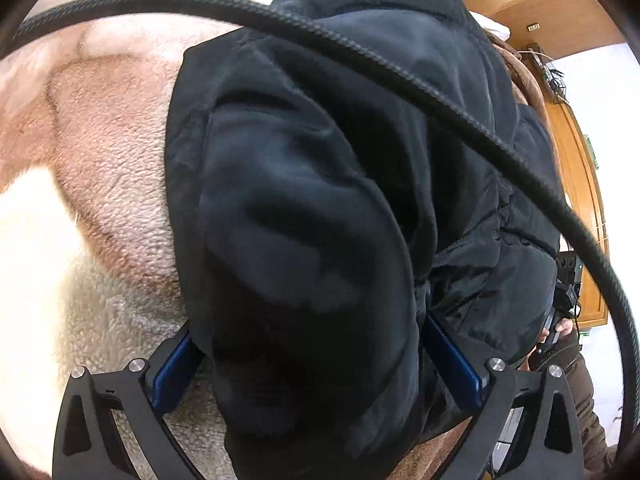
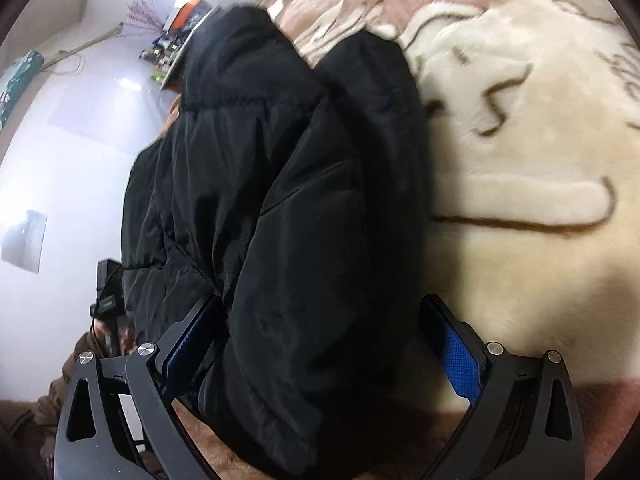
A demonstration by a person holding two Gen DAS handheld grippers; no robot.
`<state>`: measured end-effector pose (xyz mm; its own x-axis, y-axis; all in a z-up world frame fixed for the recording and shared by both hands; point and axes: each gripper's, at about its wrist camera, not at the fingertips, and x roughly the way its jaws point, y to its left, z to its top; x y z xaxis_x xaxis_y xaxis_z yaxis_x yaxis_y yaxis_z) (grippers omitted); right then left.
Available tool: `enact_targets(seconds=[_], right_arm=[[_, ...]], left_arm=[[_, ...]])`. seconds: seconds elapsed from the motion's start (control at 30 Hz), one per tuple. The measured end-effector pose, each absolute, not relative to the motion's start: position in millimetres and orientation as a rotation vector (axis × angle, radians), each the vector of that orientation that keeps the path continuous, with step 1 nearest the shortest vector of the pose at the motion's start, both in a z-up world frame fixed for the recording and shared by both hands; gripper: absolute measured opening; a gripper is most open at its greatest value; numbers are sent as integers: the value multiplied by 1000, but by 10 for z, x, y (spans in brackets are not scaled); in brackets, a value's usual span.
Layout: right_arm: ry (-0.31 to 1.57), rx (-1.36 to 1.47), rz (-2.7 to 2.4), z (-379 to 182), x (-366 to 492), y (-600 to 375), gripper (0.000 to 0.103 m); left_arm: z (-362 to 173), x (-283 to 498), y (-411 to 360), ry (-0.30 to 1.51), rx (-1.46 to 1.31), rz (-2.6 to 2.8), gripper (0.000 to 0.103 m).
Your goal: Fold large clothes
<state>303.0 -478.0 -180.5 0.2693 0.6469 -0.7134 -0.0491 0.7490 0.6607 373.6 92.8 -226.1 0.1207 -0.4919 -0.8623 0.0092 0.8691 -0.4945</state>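
Observation:
A large black padded jacket [image 1: 328,168] lies bunched on a pink and cream fleece blanket [image 1: 104,128]. In the left wrist view my left gripper [image 1: 308,344] has its blue-padded jaws wide apart with a thick fold of the jacket between them. In the right wrist view the jacket [image 2: 280,200] fills the middle, and my right gripper [image 2: 320,328] also stands wide, its jaws on either side of a quilted fold. Whether either pair of pads presses the cloth is hidden by the fabric.
A black braided cable [image 1: 400,64] arcs across the left wrist view. Wooden furniture [image 1: 580,184] stands beyond the bed on the right. The other gripper and hand [image 1: 560,320] show there. A white wall [image 2: 80,128] and cluttered shelf [image 2: 172,48] lie left in the right view.

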Motion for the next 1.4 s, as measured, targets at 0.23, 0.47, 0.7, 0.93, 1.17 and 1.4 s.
enact_targets(seconds=[0.23,0.47,0.7,0.93,1.17,1.4], right_arm=[[1244,559,515,-1833,2995,-4811,98],[1249,528,473,-1789,2976,-4723,91],[1242,495,464,-1694,2963,-4568,69],[1221,407,433,-1563,2938,-4328,58],[1193,323,385,-1462,2919,-4032,56],[1147,253,310,-1375,2833,-3778,56]], left_arm=[[-2290,3814,829,1431,-393,-388,103],[-2283,3863,638,1444,-384,-358,101],[-2230,3836,485,1411,-388,-345,74],[-2161,3825,233,1382,-296,-306,64],[-2101,3831,-60,1353,-185,-232,65],[-1993,3735,-450,1278,-47,-146,64]])
